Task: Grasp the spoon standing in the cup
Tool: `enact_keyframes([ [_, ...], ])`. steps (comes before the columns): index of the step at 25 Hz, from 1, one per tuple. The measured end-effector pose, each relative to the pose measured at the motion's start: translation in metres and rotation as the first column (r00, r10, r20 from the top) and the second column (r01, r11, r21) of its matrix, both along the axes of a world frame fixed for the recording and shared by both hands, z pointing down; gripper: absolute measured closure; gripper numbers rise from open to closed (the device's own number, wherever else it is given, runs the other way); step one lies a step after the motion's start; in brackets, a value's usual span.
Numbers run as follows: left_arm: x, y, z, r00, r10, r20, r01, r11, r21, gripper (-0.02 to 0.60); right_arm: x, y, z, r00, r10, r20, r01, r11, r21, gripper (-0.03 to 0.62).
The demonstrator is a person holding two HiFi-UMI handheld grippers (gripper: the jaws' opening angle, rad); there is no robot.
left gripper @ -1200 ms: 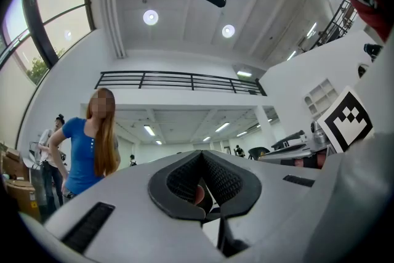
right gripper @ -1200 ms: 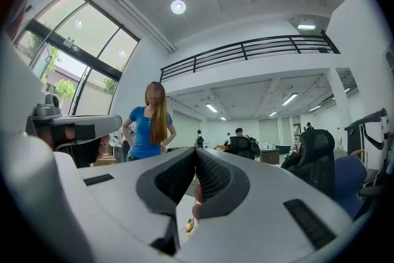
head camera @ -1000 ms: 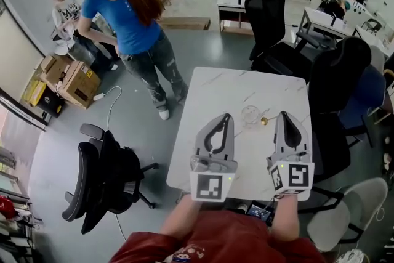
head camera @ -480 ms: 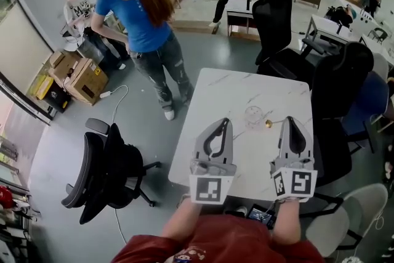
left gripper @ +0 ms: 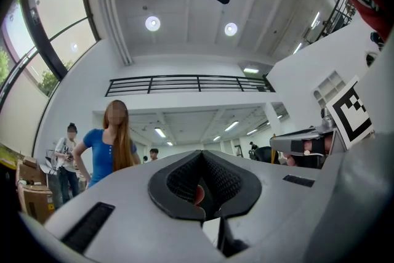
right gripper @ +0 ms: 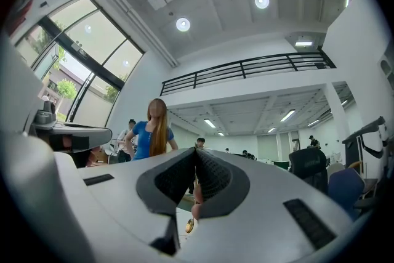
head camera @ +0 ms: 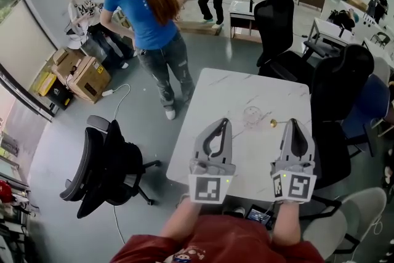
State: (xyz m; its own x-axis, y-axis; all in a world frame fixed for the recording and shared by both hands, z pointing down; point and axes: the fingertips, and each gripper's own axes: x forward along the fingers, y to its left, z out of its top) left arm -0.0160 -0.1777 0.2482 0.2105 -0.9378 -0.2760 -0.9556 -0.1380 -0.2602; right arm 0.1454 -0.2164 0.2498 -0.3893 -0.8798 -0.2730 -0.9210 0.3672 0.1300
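Note:
A clear glass cup (head camera: 252,115) stands on the white marble table (head camera: 221,92). The gold end of the spoon (head camera: 273,123) shows just right of the cup; I cannot tell how it rests in the glass. My left gripper (head camera: 224,122) is shut and empty, near and left of the cup. My right gripper (head camera: 294,122) is also shut and empty, just right of the spoon and apart from it. In the right gripper view the shut gripper (right gripper: 196,151) hides most of the table, and a gold spoon bowl (right gripper: 189,226) shows below it. The left gripper view shows that gripper (left gripper: 200,152) shut, with the cup hidden.
A person in a blue shirt (head camera: 144,15) stands past the table's far left corner. A black office chair (head camera: 108,169) is left of the table, black chairs (head camera: 335,86) are right of it, and a white chair (head camera: 348,225) is at the near right. Cardboard boxes (head camera: 80,74) sit on the floor at left.
Both grippers stay shut and hold almost the same place; the right one has drifted slightly rightward from the cup. A person in the background has walked left.

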Motion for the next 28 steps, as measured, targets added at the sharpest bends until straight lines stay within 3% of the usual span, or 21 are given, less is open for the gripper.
enact_keyframes([
  [2, -0.001, 0.000, -0.003, 0.988, 0.000, -0.157, 0.003, 1.000, 0.023, 0.575, 0.001, -0.001, 0.000, 1.000, -0.002, 0.002, 0.002, 1.000, 0.002, 0.579],
  [3, -0.001, 0.000, -0.004, 0.983, -0.001, -0.186, 0.005, 1.000, 0.025, 0.575, 0.001, -0.001, 0.000, 1.000, -0.003, 0.002, 0.003, 1.000, 0.002, 0.580],
  [4, -0.001, -0.001, -0.003, 0.988, -0.004, -0.155, 0.007, 1.000, 0.019, 0.575, 0.001, -0.002, 0.000, 1.000, -0.004, 0.002, 0.004, 1.000, 0.002, 0.580],
  [6, 0.000, -0.002, 0.000, 1.000, -0.011, 0.010, 0.011, 1.000, -0.003, 0.575, 0.001, -0.002, 0.001, 1.000, -0.002, 0.000, 0.002, 1.000, 0.001, 0.579],
  [7, -0.001, -0.002, 0.000, 1.000, -0.012, 0.011, 0.012, 1.000, -0.002, 0.575, 0.001, -0.003, 0.001, 1.000, 0.000, -0.001, 0.000, 1.000, 0.001, 0.580],
  [9, -0.005, -0.002, -0.002, 0.988, -0.012, -0.155, 0.014, 1.000, 0.012, 0.575, 0.000, -0.003, 0.001, 1.000, 0.003, 0.000, -0.003, 1.000, 0.000, 0.579],
  [10, -0.006, -0.003, -0.002, 0.982, -0.013, -0.189, 0.015, 1.000, 0.012, 0.574, 0.000, -0.003, 0.000, 1.000, 0.004, 0.000, -0.004, 1.000, 0.000, 0.580],
  [13, -0.006, -0.004, -0.001, 0.997, -0.016, -0.079, 0.016, 1.000, 0.004, 0.574, 0.000, -0.003, 0.000, 1.000, 0.005, 0.000, -0.005, 1.000, 0.001, 0.579],
  [17, -0.009, -0.004, -0.003, 0.980, -0.012, -0.196, 0.017, 1.000, 0.021, 0.574, -0.001, -0.004, 0.001, 1.000, 0.006, 0.000, -0.006, 1.000, 0.001, 0.579],
  [28, -0.011, -0.007, -0.003, 0.981, -0.018, -0.191, 0.021, 1.000, 0.018, 0.575, -0.007, -0.009, 0.000, 1.000, -0.011, 0.005, 0.011, 1.000, 0.000, 0.579],
])
